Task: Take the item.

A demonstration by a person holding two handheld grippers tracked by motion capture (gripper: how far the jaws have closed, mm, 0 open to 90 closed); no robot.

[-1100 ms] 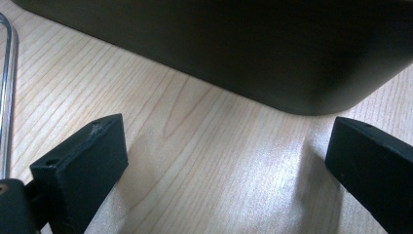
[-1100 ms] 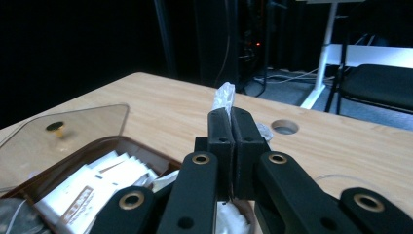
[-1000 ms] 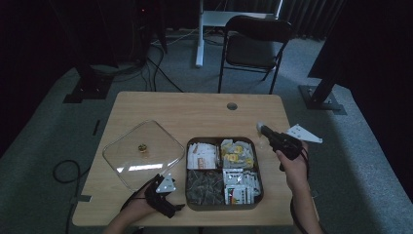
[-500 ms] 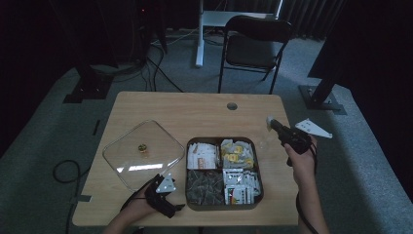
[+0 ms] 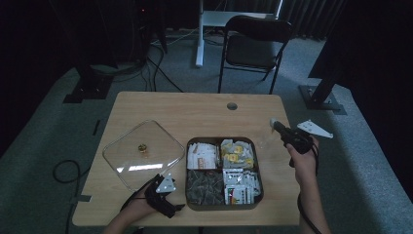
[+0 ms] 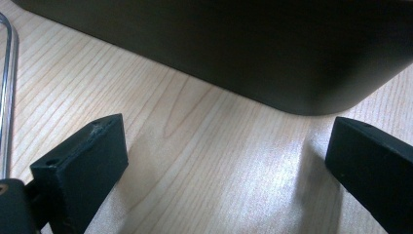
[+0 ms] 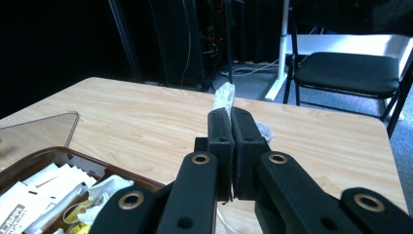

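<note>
Nearby, clear lid [image 5: 141, 152] beside tray [image 5: 259, 168]

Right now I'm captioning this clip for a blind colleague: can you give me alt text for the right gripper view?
The right hand-held gripper has its black jaws shut on a small clear plastic wrapper above a wooden table. A brown tray of packets sits at lower left, and a black chair stands beyond the table.

High view dim, room black past the table [image 5: 195, 109]; glare streak on the clear lid [image 5: 139, 153]. Gripper views brighter; near jaws soft, sheen patch on wood in left.
</note>
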